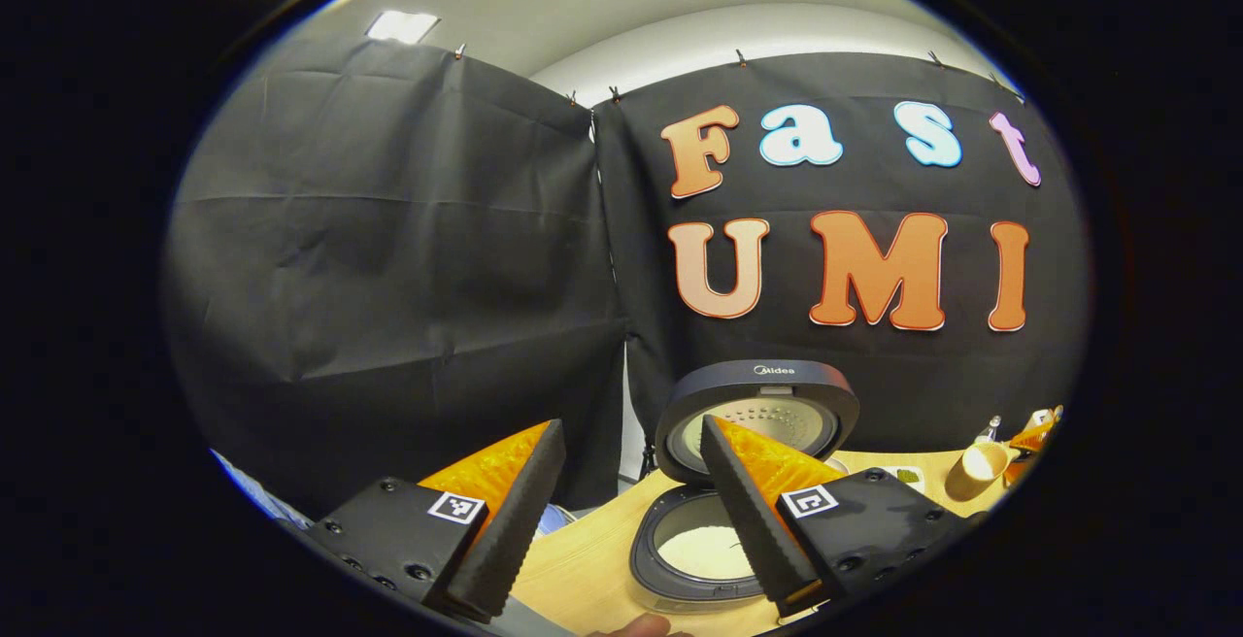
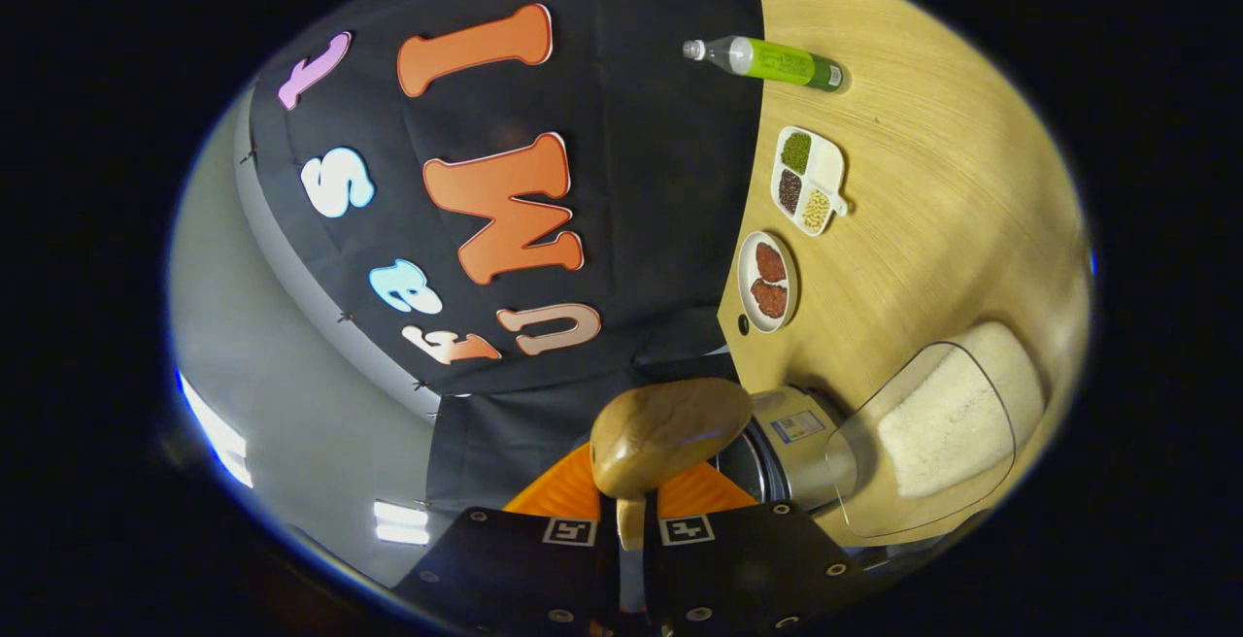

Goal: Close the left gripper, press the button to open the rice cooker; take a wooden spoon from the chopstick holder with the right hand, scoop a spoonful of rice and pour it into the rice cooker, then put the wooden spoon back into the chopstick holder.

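**Rice cooker open, wooden spoon clamped in the right hand-held gripper**

In the left gripper view, the left hand-held gripper point(image 1: 631, 511) has its fingers spread apart, holding nothing. Beyond it, toward 1 o'clock, the rice cooker point(image 1: 694, 550) stands on the table point(image 1: 583, 569) with its lid point(image 1: 757, 414) raised upright.

In the right gripper view, the right hand-held gripper point(image 2: 629, 520) is clamped on the wooden spoon point(image 2: 668, 433), bowl at 12 o'clock. A clear container of rice point(image 2: 947, 433) lies at 3 o'clock.

Green bottle point(image 2: 772, 60), tan (wood-grained) table point(image 2: 932, 219)
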Tool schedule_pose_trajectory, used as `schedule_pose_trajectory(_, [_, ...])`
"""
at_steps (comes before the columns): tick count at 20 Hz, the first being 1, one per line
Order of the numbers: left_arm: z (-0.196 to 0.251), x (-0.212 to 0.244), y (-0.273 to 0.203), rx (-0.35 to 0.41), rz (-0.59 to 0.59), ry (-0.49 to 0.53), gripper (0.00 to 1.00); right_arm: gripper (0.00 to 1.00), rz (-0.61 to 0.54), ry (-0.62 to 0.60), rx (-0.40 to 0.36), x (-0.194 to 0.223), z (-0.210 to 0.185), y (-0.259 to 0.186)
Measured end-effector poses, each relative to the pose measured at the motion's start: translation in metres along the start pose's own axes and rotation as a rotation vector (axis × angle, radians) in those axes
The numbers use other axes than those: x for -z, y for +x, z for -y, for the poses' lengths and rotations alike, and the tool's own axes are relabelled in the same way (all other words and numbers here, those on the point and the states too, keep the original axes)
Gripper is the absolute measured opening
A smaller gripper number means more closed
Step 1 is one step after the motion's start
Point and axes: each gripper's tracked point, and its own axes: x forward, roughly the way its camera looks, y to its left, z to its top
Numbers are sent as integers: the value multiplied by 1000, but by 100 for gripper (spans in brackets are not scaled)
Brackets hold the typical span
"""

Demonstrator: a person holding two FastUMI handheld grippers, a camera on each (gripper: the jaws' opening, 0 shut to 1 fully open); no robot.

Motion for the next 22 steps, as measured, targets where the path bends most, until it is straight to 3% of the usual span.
schedule_pose_trajectory(3, [-8, -1, -1, -16, 4, -2, 100, 9, -3, -15, -28, 4, -17, 9])
schedule_pose_trajectory(7, [-13, 1, 1, -22, 3, -11, 87, 9, -14, -29, -60, 11, -34, 22])
schedule_pose_trajectory(9, [-15, 2, 2, -24, 6, -9, 87, 9, -21, -34, -58, 16, -34, 30])
schedule_pose_trajectory(22, [-52, 21, 33, -31, -14, 31, 87, 10, -70, -42, 63, 72, -1, 123])
